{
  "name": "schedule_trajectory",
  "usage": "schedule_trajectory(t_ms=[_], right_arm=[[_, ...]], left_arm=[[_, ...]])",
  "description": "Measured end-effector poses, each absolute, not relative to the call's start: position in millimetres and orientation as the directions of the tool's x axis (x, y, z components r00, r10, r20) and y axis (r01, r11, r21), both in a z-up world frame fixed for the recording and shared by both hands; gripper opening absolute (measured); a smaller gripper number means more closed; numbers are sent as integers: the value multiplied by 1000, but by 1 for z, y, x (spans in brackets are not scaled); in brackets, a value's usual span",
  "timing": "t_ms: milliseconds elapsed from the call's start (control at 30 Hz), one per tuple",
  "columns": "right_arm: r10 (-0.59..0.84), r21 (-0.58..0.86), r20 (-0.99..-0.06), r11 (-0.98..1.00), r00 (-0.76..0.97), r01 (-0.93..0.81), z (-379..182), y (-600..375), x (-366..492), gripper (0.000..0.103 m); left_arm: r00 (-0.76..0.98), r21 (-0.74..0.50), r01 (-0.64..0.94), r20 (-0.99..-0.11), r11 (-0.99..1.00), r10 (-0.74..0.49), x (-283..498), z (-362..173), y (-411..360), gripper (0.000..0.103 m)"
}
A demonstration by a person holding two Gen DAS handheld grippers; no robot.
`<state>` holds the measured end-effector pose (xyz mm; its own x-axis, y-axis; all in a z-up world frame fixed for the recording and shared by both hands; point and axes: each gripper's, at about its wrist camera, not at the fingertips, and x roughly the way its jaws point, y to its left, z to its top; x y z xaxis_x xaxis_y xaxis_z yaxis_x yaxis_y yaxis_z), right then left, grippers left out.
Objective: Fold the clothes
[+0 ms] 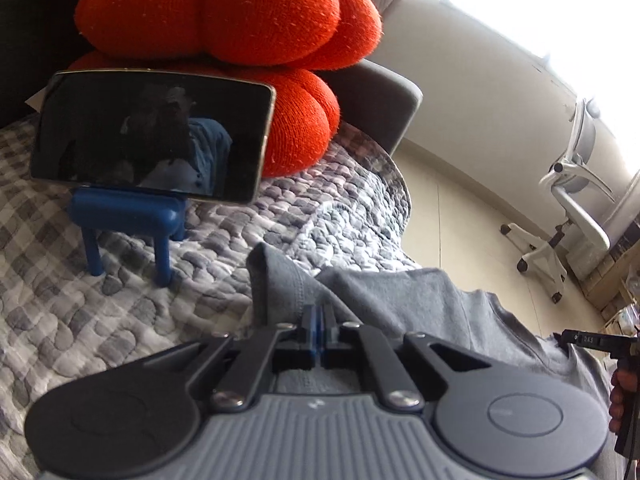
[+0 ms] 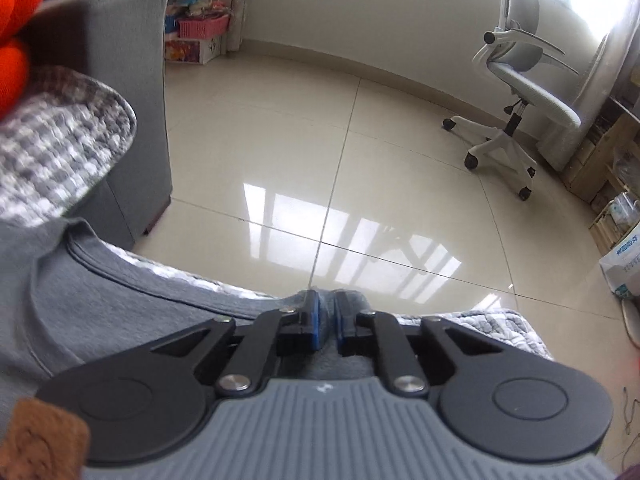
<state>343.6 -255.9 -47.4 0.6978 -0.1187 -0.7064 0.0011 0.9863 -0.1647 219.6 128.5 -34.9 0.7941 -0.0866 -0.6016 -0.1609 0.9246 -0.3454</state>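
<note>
Checked grey bedding covers a bed beside a tiled floor, with a phone on a blue stand and an orange cushion behind. Each hand-held gripper, left and right, is clamped on a grey T-shirt held stretched between them over the bed's edge. No finished fold shows, so folding looks underway, though most of the shirt is out of view.

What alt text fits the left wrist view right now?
The left gripper, fingers shut, pinches a fold of a grey T-shirt above a checked quilt. Behind stand a phone on a blue stand and an orange cushion.
</note>
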Motion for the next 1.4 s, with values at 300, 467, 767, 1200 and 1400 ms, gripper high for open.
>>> schedule_trajectory(t_ms=[300,467,767,1200,1400], right_arm=[[281,163,-719,957,635,-239,-28,-176,362,31],[223,80,-764,964,605,-254,-50,-144,374,29],[274,78,-641,952,717,-295,-25,-129,370,2],[212,105,-699,975,683,-196,-45,-147,375,43],[190,13,-739,963,647,-268,-65,-118,375,8]], left_arm=[[799,-406,-169,-590,898,-116,220,-38,136,8],[784,-342,-159,-614,926,-92,224,-47,123,11],[834,-357,-225,-552,907,-11,215,-32,140,0],[806,-388,-163,-583,907,-104,227,-41,134,38],[793,-289,-147,-606,946,-62,232,-49,118,1]])
